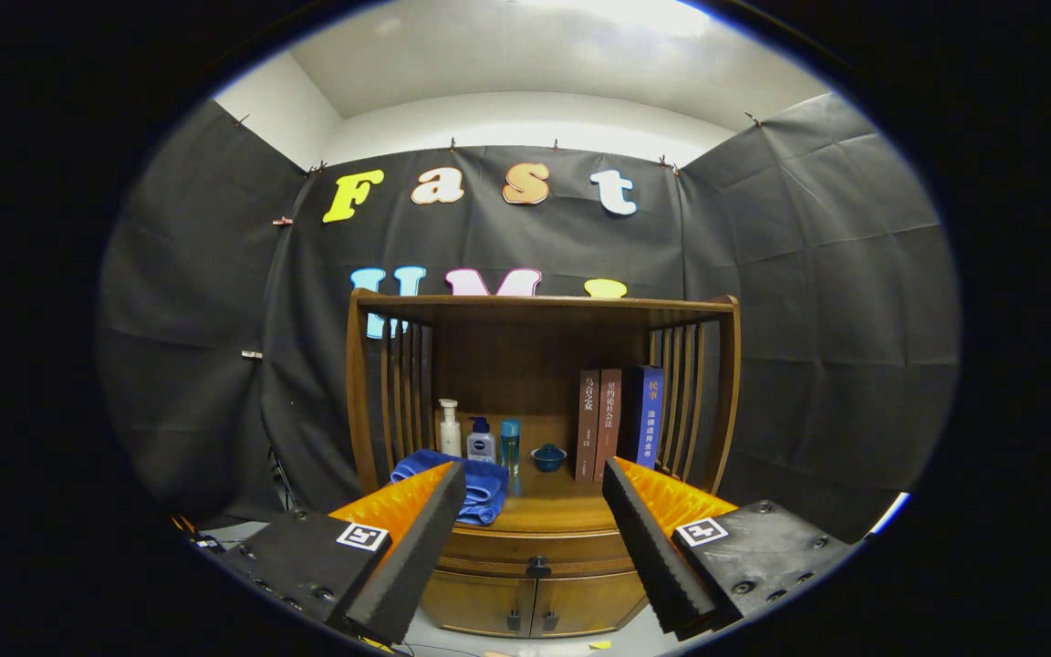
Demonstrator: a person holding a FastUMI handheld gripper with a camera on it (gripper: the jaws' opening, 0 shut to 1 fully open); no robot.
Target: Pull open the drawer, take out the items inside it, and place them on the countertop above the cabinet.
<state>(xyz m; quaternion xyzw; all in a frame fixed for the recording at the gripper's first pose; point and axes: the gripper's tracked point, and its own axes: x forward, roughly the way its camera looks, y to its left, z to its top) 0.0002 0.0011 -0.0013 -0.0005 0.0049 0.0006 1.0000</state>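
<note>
A wooden cabinet (539, 547) stands ahead of me against the booth wall. Its drawer (535, 552) is closed, with a small dark knob (538, 567) at its middle. The countertop (544, 511) above the drawer carries a folded blue towel (480, 484) on its left part. My gripper (535, 479) is open, its fingers spread wide with nothing between them. It is some way back from the cabinet, and the knob lies low between the two fingers. The drawer's contents are hidden.
A wooden shelf frame (544, 306) rises over the countertop. At its back stand three bottles (480, 438), a small blue bowl (548, 456) and three upright books (617, 420). Two lower doors (525, 607) with small handles sit under the drawer.
</note>
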